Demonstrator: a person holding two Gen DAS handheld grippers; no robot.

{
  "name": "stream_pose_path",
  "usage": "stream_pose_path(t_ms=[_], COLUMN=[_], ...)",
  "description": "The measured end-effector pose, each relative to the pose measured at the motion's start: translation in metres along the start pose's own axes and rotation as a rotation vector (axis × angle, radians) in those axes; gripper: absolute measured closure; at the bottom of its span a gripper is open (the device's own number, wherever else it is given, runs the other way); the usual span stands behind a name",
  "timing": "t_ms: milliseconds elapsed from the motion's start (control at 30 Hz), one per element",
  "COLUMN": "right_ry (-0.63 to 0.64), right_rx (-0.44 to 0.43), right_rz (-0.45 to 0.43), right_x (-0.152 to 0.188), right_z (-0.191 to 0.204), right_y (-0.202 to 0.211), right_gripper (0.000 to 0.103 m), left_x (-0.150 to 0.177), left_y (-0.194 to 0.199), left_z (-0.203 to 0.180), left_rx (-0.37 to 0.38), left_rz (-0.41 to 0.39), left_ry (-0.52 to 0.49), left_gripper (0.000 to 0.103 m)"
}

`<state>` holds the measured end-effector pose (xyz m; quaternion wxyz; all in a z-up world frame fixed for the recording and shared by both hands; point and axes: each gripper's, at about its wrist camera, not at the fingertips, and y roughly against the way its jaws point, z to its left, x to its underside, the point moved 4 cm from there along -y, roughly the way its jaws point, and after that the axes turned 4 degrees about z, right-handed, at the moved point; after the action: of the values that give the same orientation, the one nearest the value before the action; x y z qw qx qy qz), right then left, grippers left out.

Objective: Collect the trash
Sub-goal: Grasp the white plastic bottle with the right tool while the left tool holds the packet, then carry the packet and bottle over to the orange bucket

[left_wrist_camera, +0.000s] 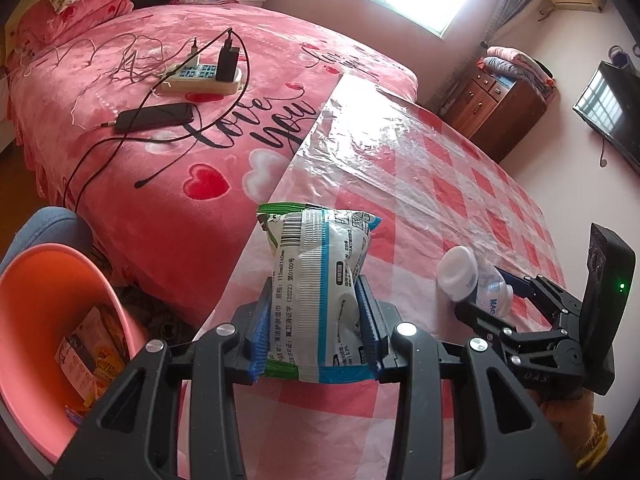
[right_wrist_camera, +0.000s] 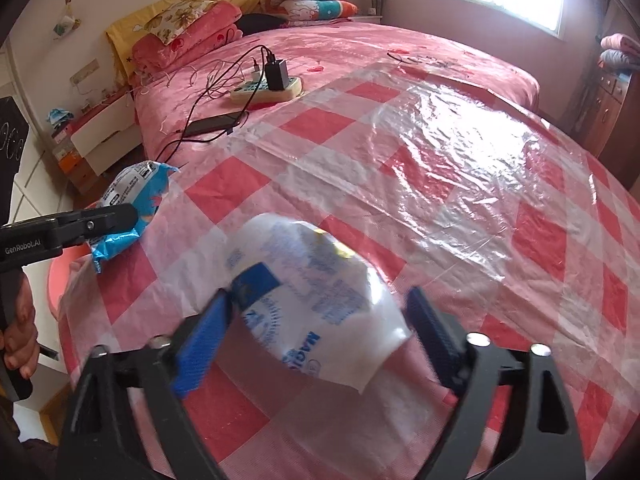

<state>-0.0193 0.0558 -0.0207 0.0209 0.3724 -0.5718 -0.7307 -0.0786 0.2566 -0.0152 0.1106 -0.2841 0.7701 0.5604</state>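
Wipes packet (left_wrist_camera: 320, 280) clamped in left gripper (left_wrist_camera: 316, 328); pink bin (left_wrist_camera: 44, 292) beside table.

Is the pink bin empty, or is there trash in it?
Not empty: the pink bin, beside the table, already holds several printed wrappers.

Your two trash items plus the bin, all at the table's near-left end.

Wet-wipe pack (left_wrist_camera: 320, 292): white, green and blue edges, barcode and print facing you, standing roughly upright, pinched at its lower half, over the checked table edge. White plastic wrapper (right_wrist_camera: 316, 304): blue print, crumpled and puffed, blurred, on the tabletop well right of the pack. Pink bin (left_wrist_camera: 44, 320): on the floor left of the table, below the pack, already holding some printed packets.
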Motion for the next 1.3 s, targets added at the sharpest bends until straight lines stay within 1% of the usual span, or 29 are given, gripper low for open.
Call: stream_pose_path(t_ms=[333, 667, 700, 733, 800, 833, 900, 967, 1033, 1100, 1233, 1267, 1300], right_ry=[-0.023, -0.047, -0.055, -0.061, -0.078, -0.066, -0.038, -0.036, -0.022, -0.019, -0.137, -0.177, -0.206], right_rx=[0.011, 0.011, 0.009, 0.007, -0.002, 0.013, 0.029, 0.024, 0.016, 0.015, -0.093, -0.131, -0.158], right_rz=[-0.006, -0.004, -0.006, -0.008, 0.001, 0.007, 0.014, 0.015, 0.015, 0.01, -0.002, -0.004, -0.005], right_x=[0.006, 0.013, 0.014, 0.013, 0.013, 0.012, 0.011, 0.011, 0.01, 0.009, 0.005, 0.004, 0.002], right_z=[0.001, 0.006, 0.007, 0.006, 0.006, 0.008, 0.012, 0.013, 0.016, 0.017, 0.008, 0.004, 0.001], right_y=[0.005, 0.012, 0.013, 0.014, 0.014, 0.013, 0.013, 0.012, 0.01, 0.01, 0.009, 0.009, 0.009], right_gripper=[0.029, 0.032, 0.035, 0.047, 0.06, 0.061, 0.061, 0.061, 0.056, 0.055, 0.054, 0.052, 0.048], left_x=[0.005, 0.009, 0.01, 0.011, 0.011, 0.012, 0.013, 0.014, 0.015, 0.015, 0.016, 0.016, 0.016], left_y=[0.004, 0.01, 0.011, 0.012, 0.013, 0.013, 0.014, 0.014, 0.015, 0.015, 0.016, 0.016, 0.016], left_z=[0.009, 0.017, 0.018, 0.019, 0.021, 0.022, 0.024, 0.024, 0.025, 0.025, 0.026, 0.026, 0.026], left_rx=[0.021, 0.037, 0.039, 0.04, 0.045, 0.048, 0.055, 0.057, 0.063, 0.071, 0.082, 0.085, 0.086], left_rz=[-0.009, -0.016, -0.017, -0.018, -0.02, -0.021, -0.022, -0.023, -0.023, -0.023, -0.024, -0.024, -0.025], left_ry=[0.006, 0.015, 0.016, 0.017, 0.02, 0.022, 0.024, 0.024, 0.024, 0.025, 0.025, 0.026, 0.026], left_gripper=[0.063, 0.063, 0.063, 0.063, 0.063, 0.063, 0.063, 0.063, 0.063, 0.063, 0.063, 0.063, 0.063])
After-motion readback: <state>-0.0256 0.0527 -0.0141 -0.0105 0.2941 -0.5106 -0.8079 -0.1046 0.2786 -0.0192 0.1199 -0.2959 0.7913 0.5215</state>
